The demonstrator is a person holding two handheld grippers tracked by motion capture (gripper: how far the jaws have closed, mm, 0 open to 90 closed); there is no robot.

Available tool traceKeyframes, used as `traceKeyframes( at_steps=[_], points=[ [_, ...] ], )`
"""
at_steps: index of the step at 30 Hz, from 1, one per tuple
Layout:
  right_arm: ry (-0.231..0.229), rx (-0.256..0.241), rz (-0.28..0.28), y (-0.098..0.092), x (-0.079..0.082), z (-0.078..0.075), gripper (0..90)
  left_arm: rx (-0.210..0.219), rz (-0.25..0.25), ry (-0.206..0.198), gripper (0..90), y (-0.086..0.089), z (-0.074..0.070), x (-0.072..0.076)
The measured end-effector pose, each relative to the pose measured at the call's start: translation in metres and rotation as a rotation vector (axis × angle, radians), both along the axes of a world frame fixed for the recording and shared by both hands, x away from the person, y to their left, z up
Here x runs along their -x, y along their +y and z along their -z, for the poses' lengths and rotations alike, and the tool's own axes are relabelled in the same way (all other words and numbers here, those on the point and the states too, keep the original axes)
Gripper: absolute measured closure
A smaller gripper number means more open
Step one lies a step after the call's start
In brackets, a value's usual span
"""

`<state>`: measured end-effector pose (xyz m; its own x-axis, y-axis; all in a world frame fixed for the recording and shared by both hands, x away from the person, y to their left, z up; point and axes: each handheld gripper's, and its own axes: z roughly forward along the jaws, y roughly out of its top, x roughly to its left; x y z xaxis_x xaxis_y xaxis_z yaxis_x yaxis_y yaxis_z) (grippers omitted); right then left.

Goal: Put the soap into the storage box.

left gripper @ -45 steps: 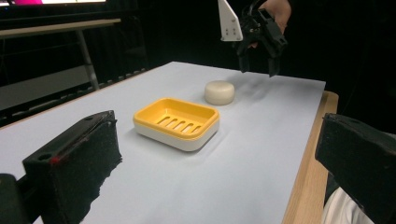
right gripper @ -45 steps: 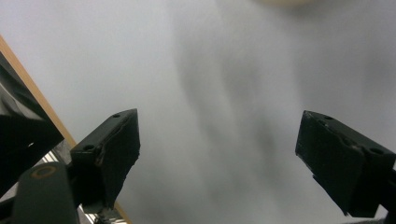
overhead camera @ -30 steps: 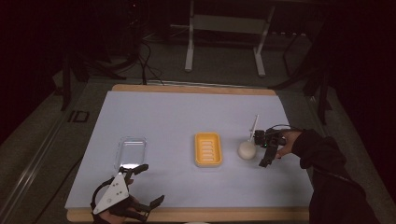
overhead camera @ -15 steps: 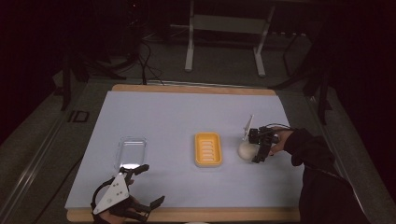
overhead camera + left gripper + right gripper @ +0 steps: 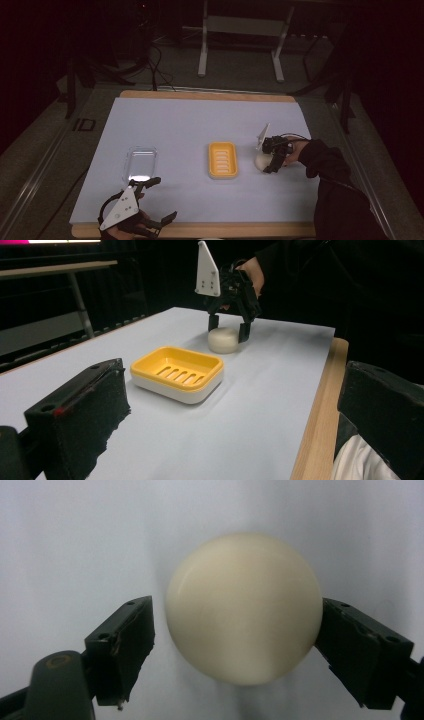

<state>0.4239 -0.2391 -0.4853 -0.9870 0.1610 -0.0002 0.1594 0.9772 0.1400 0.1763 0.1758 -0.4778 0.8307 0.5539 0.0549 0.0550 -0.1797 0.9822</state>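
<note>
A round cream soap bar (image 5: pixel 260 161) lies on the white table just right of a yellow slotted soap dish (image 5: pixel 223 160). My right gripper (image 5: pixel 266 162) stands over the soap, open, one jaw on each side of it. In the right gripper view the soap (image 5: pixel 244 607) sits between the jaws, with a gap at the left jaw and the right jaw close against it. The left gripper view shows the dish (image 5: pixel 176 372), the soap (image 5: pixel 223 340) and the right gripper (image 5: pixel 228 331) beyond. My left gripper (image 5: pixel 161 199) is open near the front edge.
A clear plastic lid (image 5: pixel 141 162) lies left of the dish, just ahead of the left gripper. The table's wooden edge (image 5: pixel 210 230) runs along the front. Dark floor, cables and a metal stand (image 5: pixel 240 30) lie beyond the table.
My right gripper has moved left and lowered so its jaws straddle the soap. The left gripper has stayed where it was.
</note>
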Motion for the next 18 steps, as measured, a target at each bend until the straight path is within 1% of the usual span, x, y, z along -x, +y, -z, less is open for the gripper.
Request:
traceKeyframes(
  at_steps=[1,3,4,6,7,8,11,13,15,18],
  points=[
    [-0.003,-0.008,0.001,0.0,0.0,0.0,17.2,0.0,0.001,0.0,0.1,0.0,0.0,0.0],
    [-0.003,-0.043,0.003,-0.002,-0.001,0.001,17.4,0.0,0.002,0.0,0.1,0.0,0.0,0.0],
    [-0.009,-0.055,0.006,-0.003,-0.001,0.001,17.7,-0.001,0.003,0.0,0.1,0.0,0.0,0.0],
    [-0.006,-0.075,0.011,-0.004,-0.001,0.001,17.9,-0.002,0.004,0.0,0.1,-0.001,0.0,0.0],
    [-0.011,-0.077,0.012,-0.004,-0.001,0.003,18.0,-0.003,0.006,-0.001,0.1,-0.001,0.0,0.0],
    [-0.004,-0.075,0.014,-0.004,-0.001,0.004,18.0,-0.003,0.01,-0.001,0.1,-0.001,0.0,0.0],
    [-0.018,-0.08,0.017,-0.005,-0.002,0.01,18.0,0.001,0.021,-0.004,0.1,-0.001,0.0,0.0],
    [-0.011,-0.078,0.017,-0.004,-0.002,0.013,18.1,0.0,0.027,-0.007,0.1,-0.002,0.0,0.001],
    [-0.018,-0.079,0.009,-0.004,-0.001,0.015,20.8,-0.003,0.029,-0.009,0.1,-0.002,0.0,0.001],
    [-0.014,-0.079,0.015,-0.005,-0.002,0.015,21.6,-0.005,0.031,-0.009,0.1,-0.003,0.001,0.001]
  ],
)
